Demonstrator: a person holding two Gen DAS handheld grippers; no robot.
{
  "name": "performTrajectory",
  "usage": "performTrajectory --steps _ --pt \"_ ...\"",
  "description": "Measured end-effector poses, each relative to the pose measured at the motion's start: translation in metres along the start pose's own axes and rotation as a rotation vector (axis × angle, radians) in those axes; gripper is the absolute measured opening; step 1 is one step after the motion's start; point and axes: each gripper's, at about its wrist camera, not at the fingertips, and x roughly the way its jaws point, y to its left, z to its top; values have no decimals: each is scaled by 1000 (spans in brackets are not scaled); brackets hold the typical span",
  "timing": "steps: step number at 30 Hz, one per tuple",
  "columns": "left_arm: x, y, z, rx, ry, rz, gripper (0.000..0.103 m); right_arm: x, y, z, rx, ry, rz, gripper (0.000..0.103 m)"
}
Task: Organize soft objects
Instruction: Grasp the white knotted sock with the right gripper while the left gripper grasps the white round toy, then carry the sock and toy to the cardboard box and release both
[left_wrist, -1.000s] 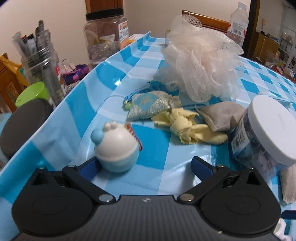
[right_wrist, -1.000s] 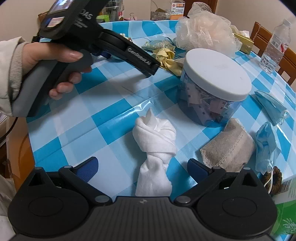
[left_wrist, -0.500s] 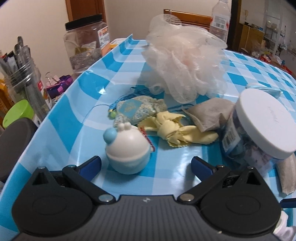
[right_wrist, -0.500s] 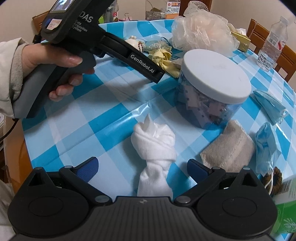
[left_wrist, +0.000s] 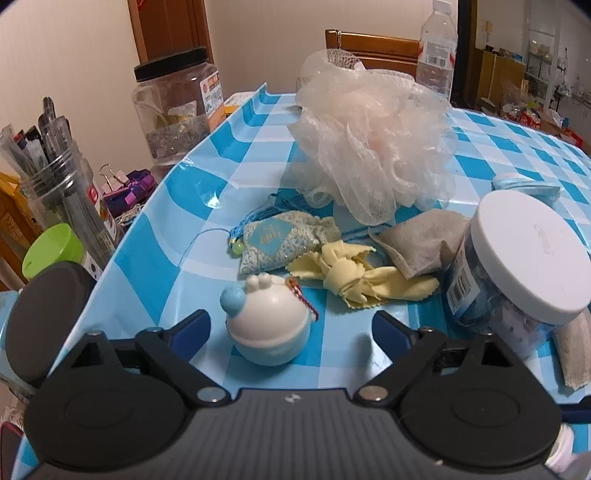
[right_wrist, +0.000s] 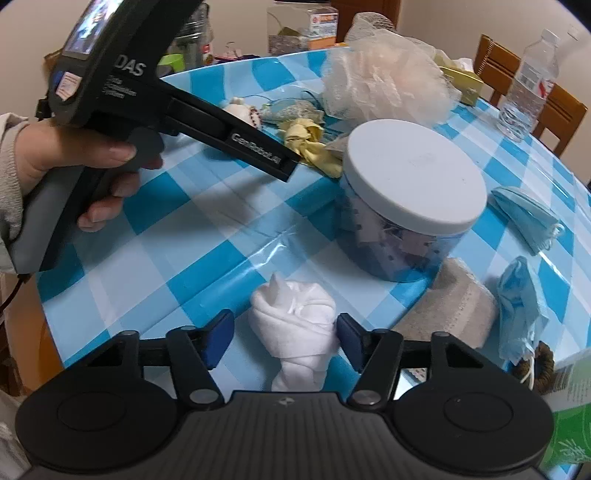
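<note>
Clearly legible, "GenRobot.AI" runs along the finger of the left gripper (right_wrist: 291, 168), with "DAS" on its body. Its jaws stand wide open around a round white-and-blue toy (left_wrist: 267, 325) without touching it, while the right gripper (right_wrist: 286, 338) has narrowed its blue pads beside a knotted white cloth (right_wrist: 295, 321), contact uncertain. A white-lidded jar (right_wrist: 412, 194) stands just beyond the cloth on the blue checked tablecloth (right_wrist: 192, 236), near a mesh bath sponge (left_wrist: 373, 144).

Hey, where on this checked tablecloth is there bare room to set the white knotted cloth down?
Bare cloth lies between the white knotted cloth, the white-lidded jar and the left gripper. The far right corner of the tablecloth is also open. It is crowded around the mesh pouf, sachet, yellow cloth and round toy.
</note>
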Motion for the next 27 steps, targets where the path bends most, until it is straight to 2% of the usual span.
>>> performTrajectory --steps 2,4,6,8,17,22,27 --pt "2 1 2 3 7 -3 84 0 -1 2 12 5 -11 55" --pt "4 2 2 6 10 -10 72 1 -1 3 24 7 -20 53" --pt "6 4 3 6 24 -8 56 1 -2 2 37 13 -34 53" --pt "5 6 3 0 27 -22 49 1 -2 3 46 14 -43 52" --pt "-15 8 10 61 48 -88 46 -14 -3 2 69 15 -72 52" --pt "-44 -1 16 115 65 -144 45 -34 -9 -2 95 -5 -80 52" --pt "-80 -28 21 189 80 -216 44 -64 -19 -11 96 -46 -97 52"
